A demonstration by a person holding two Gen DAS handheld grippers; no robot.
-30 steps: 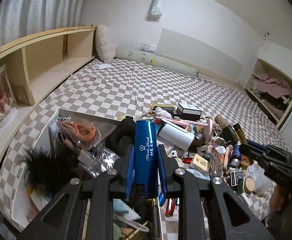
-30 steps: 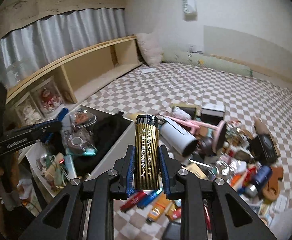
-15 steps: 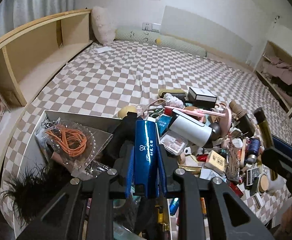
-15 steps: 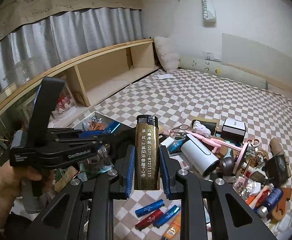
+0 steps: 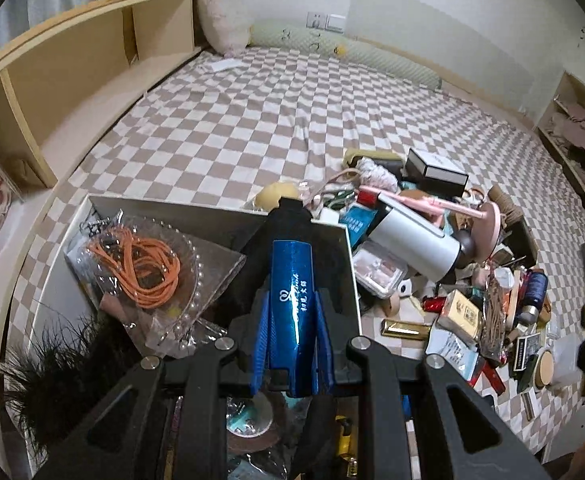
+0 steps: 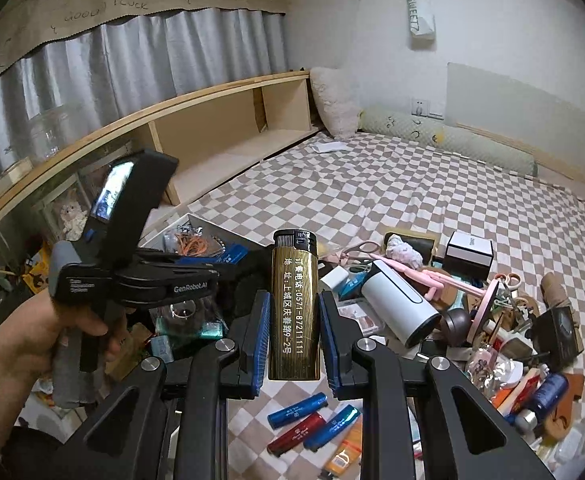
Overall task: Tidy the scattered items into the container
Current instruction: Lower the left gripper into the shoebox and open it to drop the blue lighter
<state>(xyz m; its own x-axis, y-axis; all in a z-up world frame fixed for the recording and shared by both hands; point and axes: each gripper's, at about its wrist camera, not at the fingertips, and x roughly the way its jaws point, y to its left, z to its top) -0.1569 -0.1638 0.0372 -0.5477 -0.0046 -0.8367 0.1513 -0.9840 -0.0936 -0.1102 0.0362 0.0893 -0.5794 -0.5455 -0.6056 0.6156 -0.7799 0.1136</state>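
My left gripper (image 5: 291,308) is shut on a blue lighter (image 5: 292,268), which points down over the near corner of the white container (image 5: 172,210). The container holds a clear bag of orange cord (image 5: 144,272), black cloth and a black feathery thing (image 5: 52,360). My right gripper (image 6: 294,320) is shut on a gold lighter (image 6: 294,276) and holds it upright above the checked bedspread. In the right wrist view a hand (image 6: 32,340) holds the left gripper (image 6: 236,258) over the container (image 6: 190,220).
A heap of scattered items lies right of the container, among them a white cylinder (image 5: 408,240), a pink stand (image 5: 488,220) and a black-and-white box (image 5: 436,170). Two blue lighters (image 6: 296,406) and a red one (image 6: 296,432) lie below the right gripper. Wooden shelves (image 5: 72,72) line the left wall.
The left gripper has sunk and tilted down over the container with the blue lighter. It has come into the right wrist view. The right gripper still grips the gold lighter.
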